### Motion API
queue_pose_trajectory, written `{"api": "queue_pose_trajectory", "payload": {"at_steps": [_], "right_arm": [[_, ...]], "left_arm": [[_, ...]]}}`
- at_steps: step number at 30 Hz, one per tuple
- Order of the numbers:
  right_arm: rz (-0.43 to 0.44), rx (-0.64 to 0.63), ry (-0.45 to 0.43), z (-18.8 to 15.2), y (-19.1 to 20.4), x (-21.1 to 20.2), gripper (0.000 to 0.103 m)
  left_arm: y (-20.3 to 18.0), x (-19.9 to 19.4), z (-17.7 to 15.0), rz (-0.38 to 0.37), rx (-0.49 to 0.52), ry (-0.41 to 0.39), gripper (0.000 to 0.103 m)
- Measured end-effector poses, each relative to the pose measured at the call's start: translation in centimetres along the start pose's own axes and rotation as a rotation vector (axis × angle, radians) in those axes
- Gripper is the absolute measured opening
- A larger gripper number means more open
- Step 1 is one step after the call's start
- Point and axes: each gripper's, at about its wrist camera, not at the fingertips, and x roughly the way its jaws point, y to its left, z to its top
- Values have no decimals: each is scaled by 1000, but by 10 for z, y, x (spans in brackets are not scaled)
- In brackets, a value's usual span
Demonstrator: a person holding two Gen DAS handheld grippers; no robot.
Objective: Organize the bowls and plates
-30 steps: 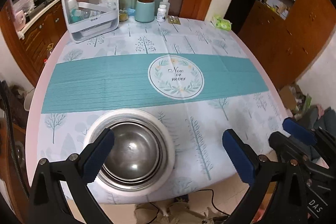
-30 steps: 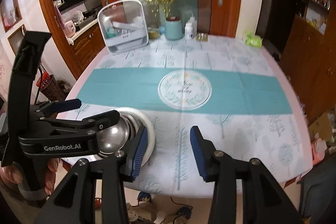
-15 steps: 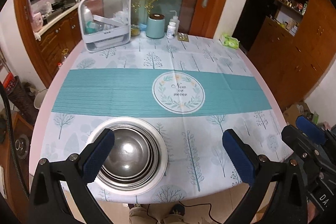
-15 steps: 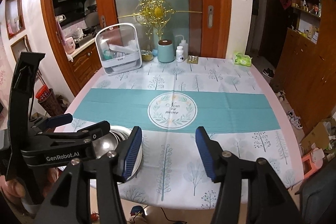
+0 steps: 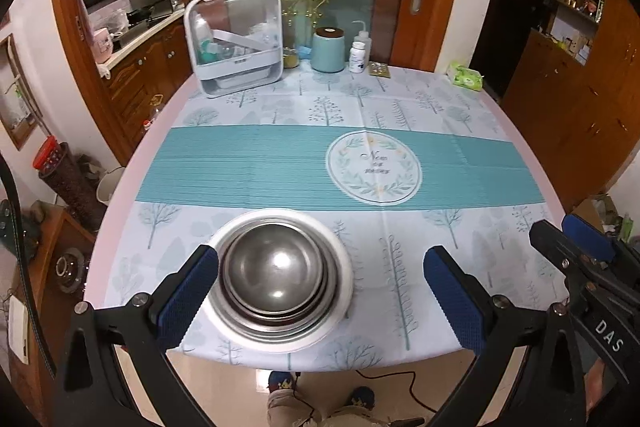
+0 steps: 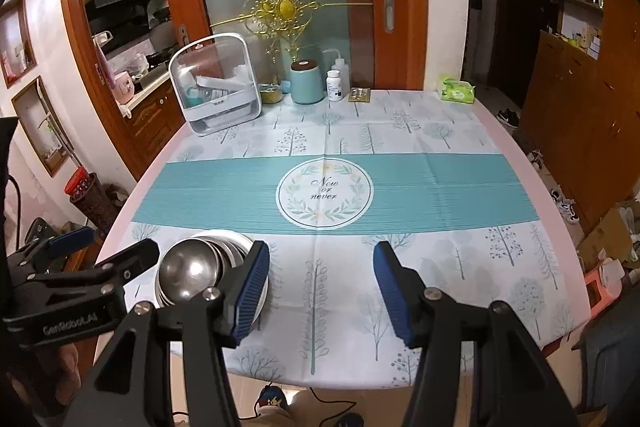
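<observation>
Left wrist view: left fingers (image 5: pixel 320 291) spread wide, empty, hovering above the near edge of the bench (image 5: pixel 120 211). Stack of steel bowls (image 5: pixel 276 269) nested on a white plate (image 5: pixel 344 291), sitting near the bench's 6 o'clock edge, a little toward 7. Left pad over the plate's rim at its 9 o'clock, whether touching cannot be told; right pad well off at 3 o'clock, over bare cloth. Right fingers (image 5: pixel 576 239) showing at the frame's 3 o'clock, off the bench edge, nothing between them.

Right wrist view: right fingers (image 6: pixel 320 291) about half open, empty, over printed cloth (image 6: pixel 440 187) beside the stack. Bowls (image 6: pixel 188 271) and plate (image 6: pixel 262 301) at 9 o'clock of these fingers, partly hidden behind the left pad and behind the left fingers (image 6: pixel 104 247). Hand (image 6: pixel 68 355) wrapped on the left tool at the frame's 8 o'clock.

Across the bench, at 12 o'clock: clear bin (image 5: pixel 236 39) with bottles toward 11, teal canister (image 5: pixel 328 51), white pill bottle (image 5: pixel 357 57), squeeze bottle (image 5: pixel 363 35). Green tissue pack (image 5: pixel 464 77) at 1 o'clock. Round "Now or never" print (image 6: pixel 324 193) at the cloth's centre. Shoes (image 5: pixel 320 391) on the floor below the near edge.
</observation>
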Motion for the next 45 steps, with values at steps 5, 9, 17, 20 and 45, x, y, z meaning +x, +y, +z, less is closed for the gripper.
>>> {"api": "queue_pose_trajectory", "payload": {"at_steps": [5, 9, 17, 20, 45], "right_arm": [[16, -5, 11, 2, 14, 7, 55], [18, -19, 27, 0, 29, 11, 55], [-10, -34, 45, 3, 51, 18, 55], [-23, -34, 49, 3, 56, 20, 55], [-35, -24, 70, -3, 79, 21, 55]], "left_arm": [[14, -2, -2, 35, -6, -1, 102], [25, -1, -2, 50, -9, 7, 102], [36, 3, 0, 45, 6, 17, 102], [40, 6, 1, 39, 13, 24, 102], [58, 12, -5, 23, 40, 41, 102]]}}
